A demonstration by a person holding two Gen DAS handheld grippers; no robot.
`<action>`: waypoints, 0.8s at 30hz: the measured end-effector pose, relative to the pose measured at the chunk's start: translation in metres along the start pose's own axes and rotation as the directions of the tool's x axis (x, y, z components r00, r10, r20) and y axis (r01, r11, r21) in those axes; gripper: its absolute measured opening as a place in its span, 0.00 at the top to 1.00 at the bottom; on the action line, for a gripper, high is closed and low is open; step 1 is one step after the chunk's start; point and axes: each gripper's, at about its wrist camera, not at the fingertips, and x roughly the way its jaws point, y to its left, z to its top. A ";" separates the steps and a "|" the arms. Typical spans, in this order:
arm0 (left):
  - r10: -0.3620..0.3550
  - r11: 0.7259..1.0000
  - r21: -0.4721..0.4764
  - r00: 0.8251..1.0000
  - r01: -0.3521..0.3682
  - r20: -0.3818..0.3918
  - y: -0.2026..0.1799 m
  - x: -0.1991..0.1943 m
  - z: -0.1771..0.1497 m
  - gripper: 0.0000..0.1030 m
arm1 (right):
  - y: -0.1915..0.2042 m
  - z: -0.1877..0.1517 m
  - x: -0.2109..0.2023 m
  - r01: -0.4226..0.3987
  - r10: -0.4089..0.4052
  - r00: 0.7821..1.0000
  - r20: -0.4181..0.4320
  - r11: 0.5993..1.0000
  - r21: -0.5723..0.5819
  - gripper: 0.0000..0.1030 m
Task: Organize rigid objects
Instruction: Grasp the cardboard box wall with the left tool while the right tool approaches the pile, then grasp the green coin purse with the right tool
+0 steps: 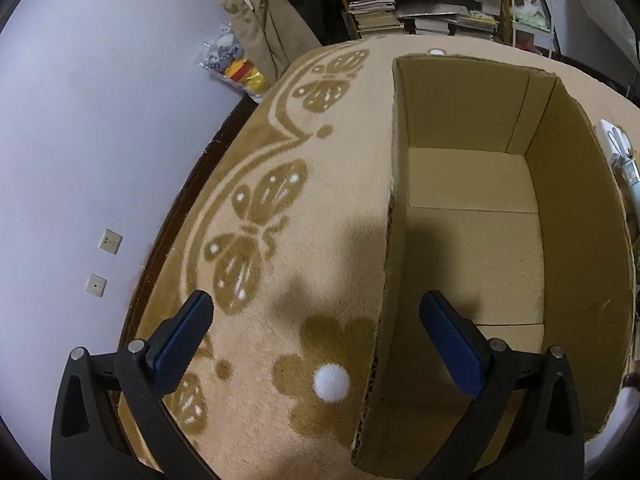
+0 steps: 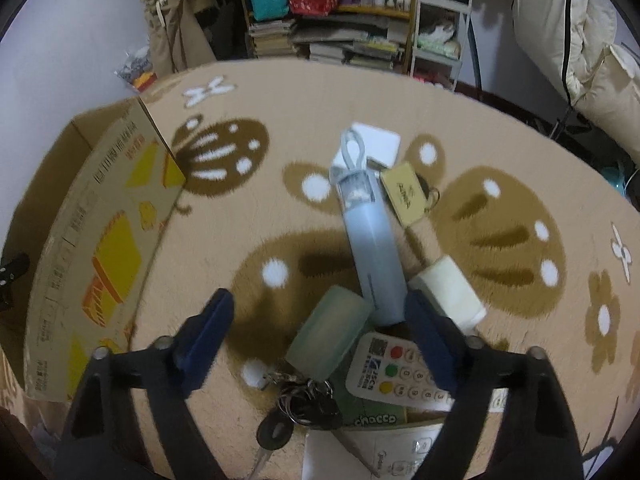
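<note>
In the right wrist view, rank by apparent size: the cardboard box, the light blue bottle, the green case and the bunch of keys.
1. cardboard box
2. light blue bottle
3. green case and bunch of keys: too alike to rank, since both lie near the camera and the fisheye distorts them.

Butterfly-pattern rug [image 1: 320, 208], wall sockets [image 1: 111, 241], stuffed bookshelf [image 2: 340, 36] w/ book stacks [image 1: 374, 16] at back.

Dim indoor light; soft shadows on carpet [image 1: 328, 168]; strong fisheye bending; right view slightly motion-blurred.
</note>
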 end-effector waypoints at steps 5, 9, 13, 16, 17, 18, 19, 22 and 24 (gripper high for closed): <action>-0.023 1.000 0.020 1.000 0.023 -0.009 -0.007 0.010 0.000 0.14 | -0.003 -0.005 0.011 -0.004 0.005 0.998 -0.057 1.000 0.023 0.30; -0.053 0.998 0.034 0.998 0.054 -0.039 -0.012 0.022 0.000 0.31 | -0.002 -0.008 0.016 0.002 0.000 0.996 -0.084 1.000 0.028 0.42; -0.078 0.997 0.023 0.994 0.080 -0.081 -0.014 0.034 -0.003 0.49 | -0.003 -0.009 0.018 0.035 -0.033 0.996 -0.087 0.999 0.023 0.55; -0.126 0.992 0.000 0.987 0.127 -0.100 -0.014 0.037 -0.002 0.63 | -0.004 -0.010 0.017 0.034 -0.031 0.996 -0.087 0.999 0.037 0.63; -0.147 0.989 -0.006 0.984 0.148 -0.103 -0.014 0.036 -0.002 0.70 | -0.003 -0.009 0.017 0.031 -0.028 0.996 -0.081 0.999 0.038 0.71; -0.161 0.987 -0.008 0.981 0.161 -0.105 -0.015 0.036 -0.002 0.76 | -0.003 -0.009 0.016 0.033 -0.030 0.997 -0.074 0.999 0.037 0.72; -0.169 0.986 -0.007 0.980 0.169 -0.105 -0.016 0.035 -0.002 0.78 | -0.003 -0.008 0.015 0.030 -0.027 0.997 -0.069 0.999 0.035 0.72; -0.182 0.983 0.004 0.978 0.184 -0.102 -0.022 0.034 -0.002 0.87 | -0.002 -0.008 0.013 0.012 -0.010 0.999 -0.051 0.999 0.036 0.72; -0.181 0.983 0.005 0.978 0.182 -0.100 -0.023 0.032 -0.002 0.87 | 0.000 -0.007 0.009 0.025 -0.024 0.999 -0.024 0.999 0.028 0.72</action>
